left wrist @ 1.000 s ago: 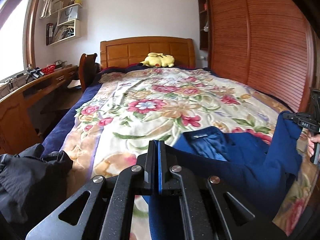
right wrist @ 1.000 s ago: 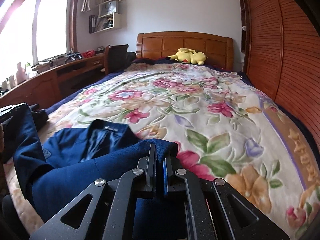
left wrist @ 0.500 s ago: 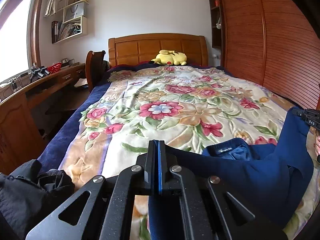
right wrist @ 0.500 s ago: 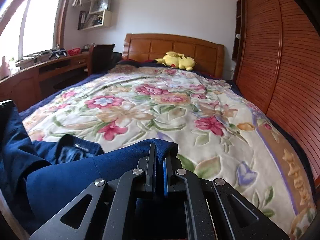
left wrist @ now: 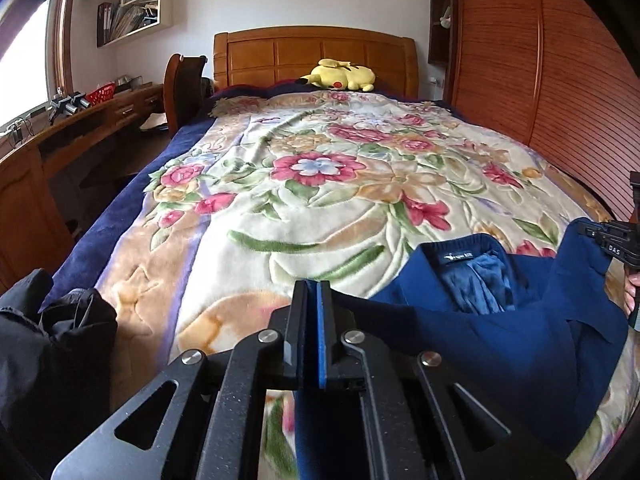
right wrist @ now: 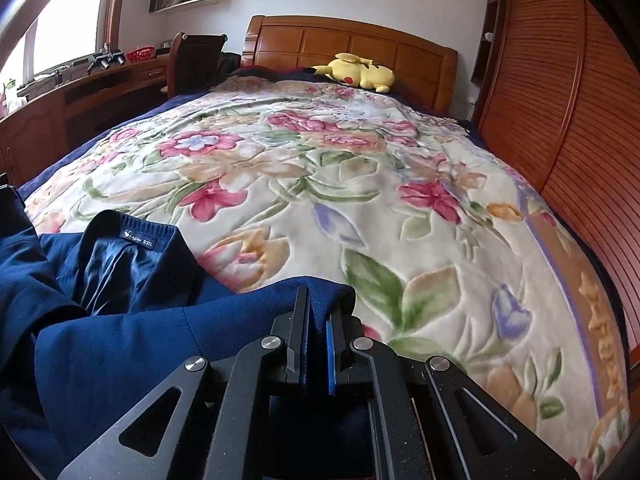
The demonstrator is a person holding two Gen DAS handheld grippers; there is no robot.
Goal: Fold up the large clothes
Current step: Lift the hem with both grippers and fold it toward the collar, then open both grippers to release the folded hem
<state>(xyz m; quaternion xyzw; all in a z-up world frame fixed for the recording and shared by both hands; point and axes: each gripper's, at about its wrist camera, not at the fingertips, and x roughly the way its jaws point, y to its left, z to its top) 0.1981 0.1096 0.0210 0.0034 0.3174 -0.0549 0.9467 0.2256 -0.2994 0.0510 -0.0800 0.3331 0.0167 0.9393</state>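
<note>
A large navy blue jacket (left wrist: 500, 344) lies at the near end of the flowered bed (left wrist: 320, 200), collar and label facing up. My left gripper (left wrist: 312, 292) is shut on its left edge. My right gripper (right wrist: 318, 300) is shut on its right edge, with cloth bunched between the pads. The jacket also shows in the right wrist view (right wrist: 120, 320), spread between both grippers and partly lifted off the bed. The right gripper shows at the far right of the left wrist view (left wrist: 616, 244), cloth hanging from it.
A black garment (left wrist: 48, 340) is heaped at the near left of the bed. A yellow plush toy (left wrist: 340, 76) lies by the wooden headboard (left wrist: 316, 56). A wooden desk (left wrist: 60, 140) and chair (left wrist: 184, 88) stand left. A slatted wardrobe (left wrist: 540, 80) lines the right.
Both grippers have moved forward and lower toward the bed with the jacket. The collar now lies flatter on the blanket.
</note>
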